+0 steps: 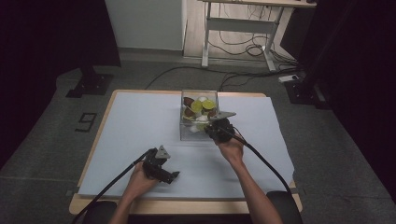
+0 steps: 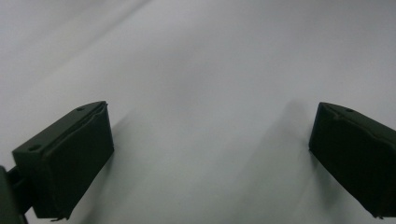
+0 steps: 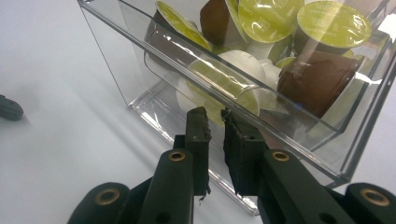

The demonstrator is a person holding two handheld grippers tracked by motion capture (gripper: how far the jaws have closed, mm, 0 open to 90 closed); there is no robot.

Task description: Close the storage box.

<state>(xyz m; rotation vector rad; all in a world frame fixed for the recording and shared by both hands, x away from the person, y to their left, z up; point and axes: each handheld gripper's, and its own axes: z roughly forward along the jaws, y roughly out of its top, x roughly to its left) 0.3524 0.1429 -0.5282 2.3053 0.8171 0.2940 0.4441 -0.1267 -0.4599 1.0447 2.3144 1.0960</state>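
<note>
Inspection of the clear box on the grey mat: it stands toward the far middle of the mat and holds a heap of coffee pods with green lids, brown and white bodies. The right gripper is at the near wall of the box, jaws nearly together with only a thin gap; the clear rim appears to run right at the tips, so they look pinched on the wall's edge, though the glare prevents a firm finding. In the high view the right gripper sits against the near right corner of the box. The left gripper lies well short of the box, near the person's edge of the mat, jaws spread wide over bare mat with nothing between them. Judgement: the step in hand is securing the box by its near wall. To do it well, the grip should stay squarely on the rim and not on the corner, pressure should be modest since the wall is thin and slick, and any pull should be level so the pods do not spill. The pods lie just beyond the right jaw tips, behind the wall
</note>
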